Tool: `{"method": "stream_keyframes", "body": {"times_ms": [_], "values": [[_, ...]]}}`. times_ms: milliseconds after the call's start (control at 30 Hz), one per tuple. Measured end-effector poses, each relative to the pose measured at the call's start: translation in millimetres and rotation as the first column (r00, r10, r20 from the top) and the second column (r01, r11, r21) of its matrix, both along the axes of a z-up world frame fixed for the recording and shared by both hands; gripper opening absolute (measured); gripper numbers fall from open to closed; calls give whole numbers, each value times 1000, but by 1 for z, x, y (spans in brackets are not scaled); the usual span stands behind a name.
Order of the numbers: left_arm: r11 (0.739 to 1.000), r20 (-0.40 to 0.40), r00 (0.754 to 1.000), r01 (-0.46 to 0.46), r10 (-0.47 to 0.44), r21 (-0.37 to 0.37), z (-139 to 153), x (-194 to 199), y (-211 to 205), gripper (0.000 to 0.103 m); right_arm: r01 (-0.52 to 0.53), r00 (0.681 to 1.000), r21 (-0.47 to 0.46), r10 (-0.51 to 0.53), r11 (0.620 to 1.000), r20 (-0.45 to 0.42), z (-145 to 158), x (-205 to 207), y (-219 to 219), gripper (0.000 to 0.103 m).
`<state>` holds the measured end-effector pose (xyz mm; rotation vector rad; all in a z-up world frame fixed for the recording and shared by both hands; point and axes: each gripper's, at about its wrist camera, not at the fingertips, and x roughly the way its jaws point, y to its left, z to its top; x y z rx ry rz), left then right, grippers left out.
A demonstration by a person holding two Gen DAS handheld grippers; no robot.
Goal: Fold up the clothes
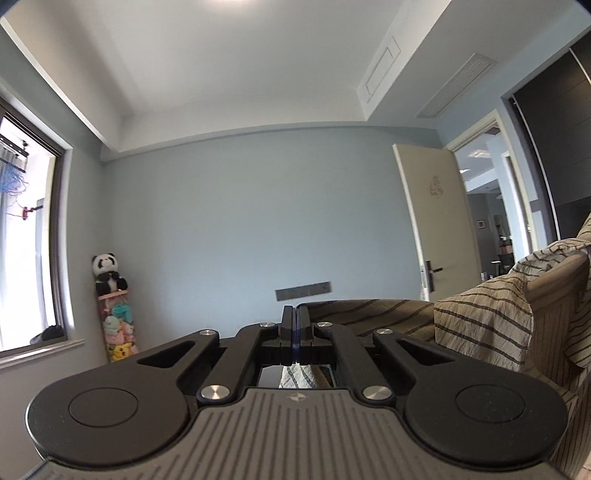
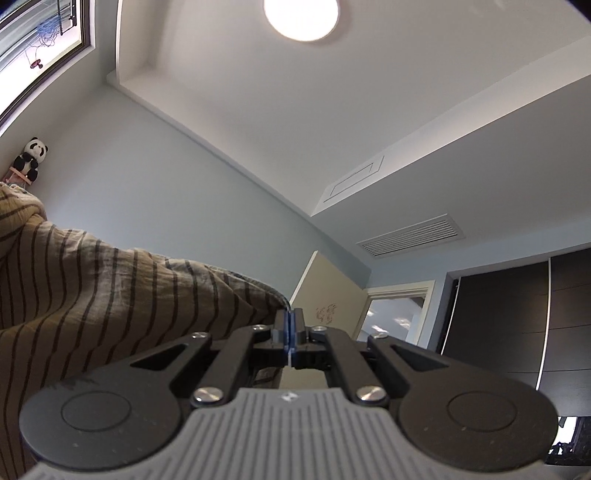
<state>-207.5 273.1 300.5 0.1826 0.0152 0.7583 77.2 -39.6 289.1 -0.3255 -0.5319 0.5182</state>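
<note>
A tan garment with thin dark stripes (image 1: 480, 314) hangs in the air, stretched between both grippers. In the left wrist view my left gripper (image 1: 294, 314) points level and is shut, and the cloth's edge runs off to the right from its fingertips. In the right wrist view my right gripper (image 2: 290, 321) tilts upward and is shut, pinching a corner of the same striped garment (image 2: 110, 295), which drapes away to the left. The rest of the cloth below the grippers is hidden.
A panda plush (image 1: 107, 273) tops a column of soft toys by the window (image 1: 26, 221). A cream door (image 1: 432, 221) stands open at the right beside a dark wardrobe (image 2: 517, 314). A round ceiling lamp (image 2: 301, 14) shines overhead.
</note>
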Motion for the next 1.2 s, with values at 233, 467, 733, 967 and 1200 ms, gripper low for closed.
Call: {"method": "stream_keyframes", "body": {"times_ms": [233, 467, 733, 967, 1200], "values": [[990, -126, 989, 57, -73, -127, -46, 18, 28, 0, -3, 996, -71, -3, 997, -84, -39, 19, 14, 1], [936, -311, 930, 83, -197, -342, -154, 43, 70, 0, -36, 962, -208, -22, 978, -271, -143, 50, 37, 1], [827, -461, 826, 12, -325, -562, -284, 87, 128, 0, -42, 873, -287, -105, 957, -476, -267, 88, 67, 1], [726, -519, 747, -72, -414, -683, -371, 140, 164, 0, -9, 781, -317, -192, 948, -594, -343, 130, 111, 1], [661, -523, 753, -159, -399, -733, -428, 175, 199, 2, 27, 716, -331, -249, 943, -652, -395, 161, 148, 1]]}}
